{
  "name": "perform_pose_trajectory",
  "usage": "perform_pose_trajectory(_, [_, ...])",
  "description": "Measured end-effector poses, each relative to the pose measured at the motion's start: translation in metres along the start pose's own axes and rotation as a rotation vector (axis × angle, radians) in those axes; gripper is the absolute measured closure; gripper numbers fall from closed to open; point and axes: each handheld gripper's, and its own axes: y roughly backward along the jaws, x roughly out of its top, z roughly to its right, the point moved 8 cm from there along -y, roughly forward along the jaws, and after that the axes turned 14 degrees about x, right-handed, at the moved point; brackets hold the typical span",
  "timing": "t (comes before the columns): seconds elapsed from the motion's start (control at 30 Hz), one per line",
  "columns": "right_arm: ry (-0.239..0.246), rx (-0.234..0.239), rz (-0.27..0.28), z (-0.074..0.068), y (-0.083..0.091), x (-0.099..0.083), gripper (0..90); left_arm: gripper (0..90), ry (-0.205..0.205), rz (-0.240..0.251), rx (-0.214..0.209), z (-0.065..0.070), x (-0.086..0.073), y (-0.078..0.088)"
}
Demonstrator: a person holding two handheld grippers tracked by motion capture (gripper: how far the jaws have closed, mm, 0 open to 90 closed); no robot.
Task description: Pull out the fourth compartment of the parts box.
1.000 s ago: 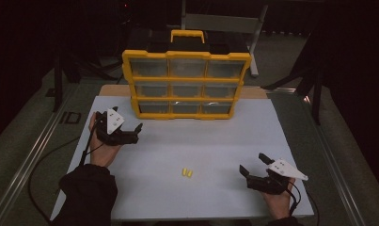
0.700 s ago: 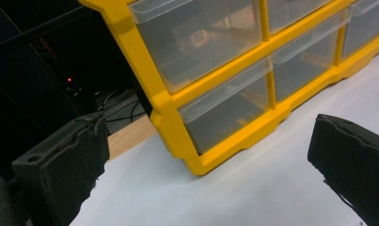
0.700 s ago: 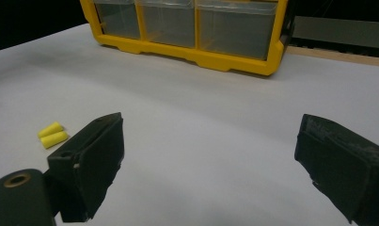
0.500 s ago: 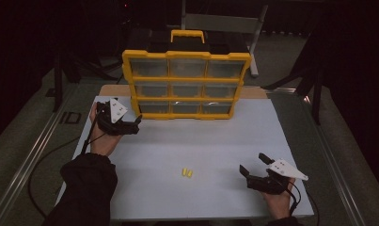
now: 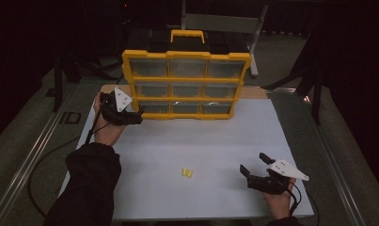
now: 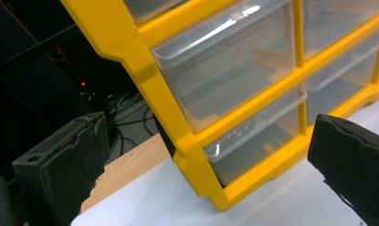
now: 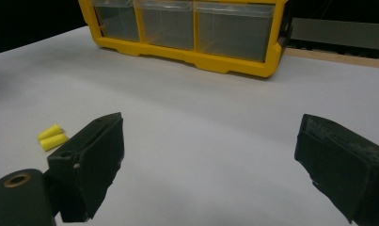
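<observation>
A yellow organizer (image 5: 186, 84) with clear drawers (image 6: 229, 52) stands upright at the back of the white table (image 5: 201, 141). My left gripper (image 5: 135, 117) is open right at the organizer's lower left corner (image 6: 201, 181), its jaws wide on either side of that corner with nothing held. Two small yellow earplugs (image 5: 187, 173) lie side by side on the table near the front middle, also seen as yellow earplugs (image 7: 51, 137) beside the right gripper's left jaw. My right gripper (image 5: 253, 169) rests open near the front right, pointing toward the organizer (image 7: 187, 33).
A black case with a yellow handle (image 5: 193, 34) sits on top of the organizer. A wooden strip (image 6: 126, 165) runs along the table's back edge. Metal rails (image 5: 36, 150) flank the table. Cables (image 5: 60, 150) trail from the left gripper over the left edge.
My left gripper has moved forward and right, from the open table up to the organizer's lower left corner. The right gripper and the earplugs stay put.
</observation>
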Motion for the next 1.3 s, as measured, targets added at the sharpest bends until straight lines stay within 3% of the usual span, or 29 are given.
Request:
perform_pose_trajectory(0.3, [0.0,0.0,0.0,0.0,0.0,0.0,8.6,0.3,-0.019,-0.012,0.029,-0.003,0.012,-0.014])
perform_pose_trajectory(0.57, [0.0,-0.003,0.003,0.0,0.001,0.001,8.6,0.3,-0.09,-0.024,0.064,-0.001,0.024,-0.025])
perform_pose_trajectory(0.8, [0.0,-0.002,0.004,0.001,0.001,0.001,8.6,0.3,-0.128,-0.009,0.145,-0.005,0.032,-0.024])
perform_pose_trajectory(0.93, [0.0,-0.003,0.005,0.001,0.001,0.001,8.6,0.8,-0.189,0.006,0.183,0.0,0.034,-0.021])
perform_pose_trajectory(1.17, [0.0,-0.002,0.001,0.0,0.001,0.0,8.6,10.1,-0.29,0.002,0.164,0.014,0.035,-0.021])
perform_pose_trajectory(1.2, [0.0,-0.002,0.001,0.0,0.001,0.0,8.6,11.0,-0.29,0.002,0.164,0.014,0.035,-0.021])
perform_pose_trajectory(1.23, [-0.001,-0.001,0.003,0.0,0.001,0.001,8.6,13.7,-0.349,0.011,0.18,0.018,0.038,-0.022])
perform_pose_trajectory(1.3, [-0.001,-0.002,0.004,0.001,0.001,0.001,8.6,16.0,-0.398,0.023,0.191,0.022,0.041,-0.023])
